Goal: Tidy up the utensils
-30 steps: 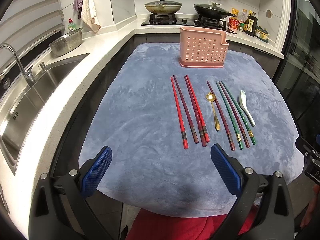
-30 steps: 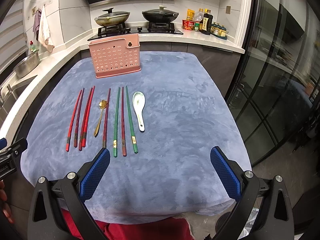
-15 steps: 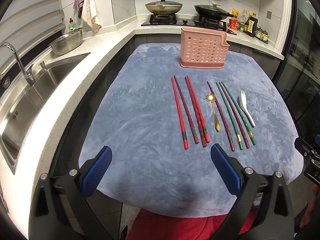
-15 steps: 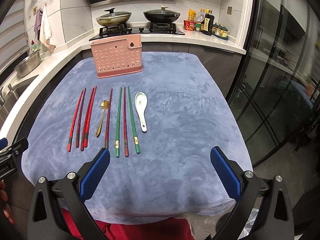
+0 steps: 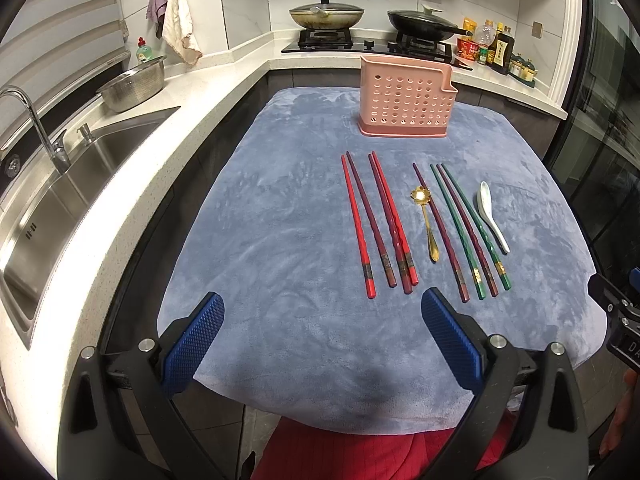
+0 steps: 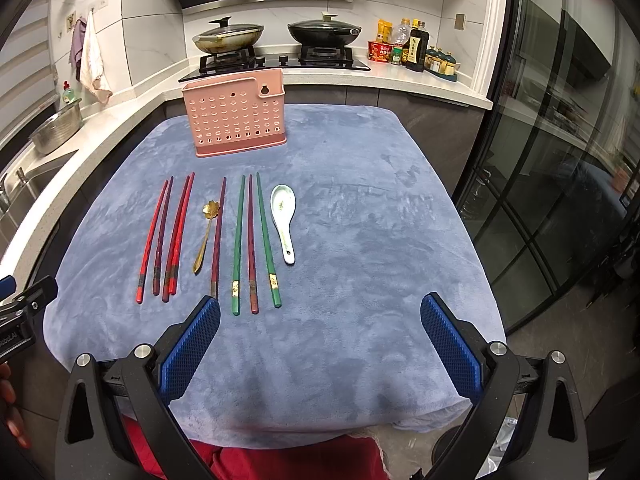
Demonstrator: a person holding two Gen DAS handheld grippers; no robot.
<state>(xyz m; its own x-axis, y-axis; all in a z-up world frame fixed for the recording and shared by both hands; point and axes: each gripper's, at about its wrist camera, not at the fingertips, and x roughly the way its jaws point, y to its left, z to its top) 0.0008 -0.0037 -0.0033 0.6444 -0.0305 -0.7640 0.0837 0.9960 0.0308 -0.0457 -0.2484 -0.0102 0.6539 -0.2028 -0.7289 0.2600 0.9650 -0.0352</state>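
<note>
Left wrist view: left gripper [image 5: 322, 322] and right gripper [image 6: 320, 322] are hovering wide and empty at the near edge; chopsticks [image 5: 382, 220], gold spoon [image 5: 426, 220] and white spoon [image 5: 491, 214] are lying unsorted before the far pink holder [image 5: 406, 104].

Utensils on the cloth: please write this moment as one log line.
left gripper: open | right gripper: open | utensils: on cloth | pink holder: upright

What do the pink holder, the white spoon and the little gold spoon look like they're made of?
The pink holder looks like moulded plastic: matte, one even colour, rows of punched holes. The white spoon seems glazed ceramic, glossy with a faint pattern in its bowl, though melamine is possible. The gold spoon appears to be polished metal, bright and reflective, with a flower-shaped bowl.
</note>
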